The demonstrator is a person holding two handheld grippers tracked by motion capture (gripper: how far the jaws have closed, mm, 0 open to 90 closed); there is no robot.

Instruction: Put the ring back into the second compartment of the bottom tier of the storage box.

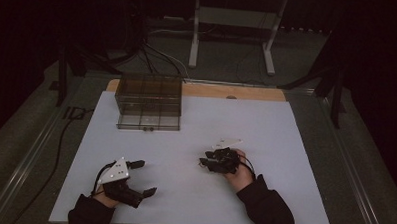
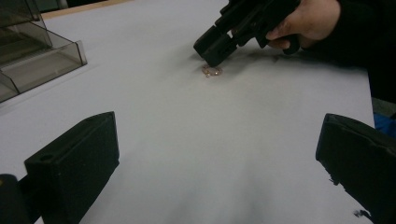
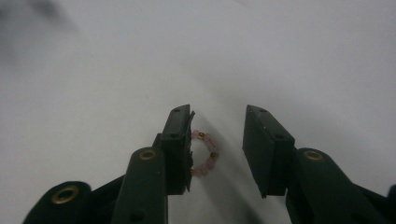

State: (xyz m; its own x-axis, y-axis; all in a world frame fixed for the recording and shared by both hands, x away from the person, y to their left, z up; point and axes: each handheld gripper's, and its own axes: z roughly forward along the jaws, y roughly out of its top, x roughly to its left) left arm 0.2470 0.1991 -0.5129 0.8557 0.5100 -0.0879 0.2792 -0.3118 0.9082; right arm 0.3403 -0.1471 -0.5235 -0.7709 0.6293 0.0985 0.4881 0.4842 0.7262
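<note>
A small ring of pink beads with gold spacers (image 3: 213, 156) lies on the white board, between the jaws of my right gripper (image 3: 217, 140) and close against its left jaw. Those jaws stand a little apart and do not clamp it. In the left gripper view the bead ring (image 2: 211, 71) sits just under the tip of the right gripper (image 2: 217, 49), held by a hand in a dark sleeve. My left gripper (image 1: 145, 178) rests at the near left of the board, wide open with nothing between its fingers. The right gripper (image 1: 204, 162) is at centre right, pointing left.
A smoky transparent drawer box (image 1: 149, 101) stands at the back left of the white board (image 1: 266, 124), one low drawer pulled out a little. A wooden table edge (image 1: 257, 93) shows behind the board. A cable (image 1: 60, 137) runs along the left side; a white stand (image 1: 235, 18) is on the floor beyond.
</note>
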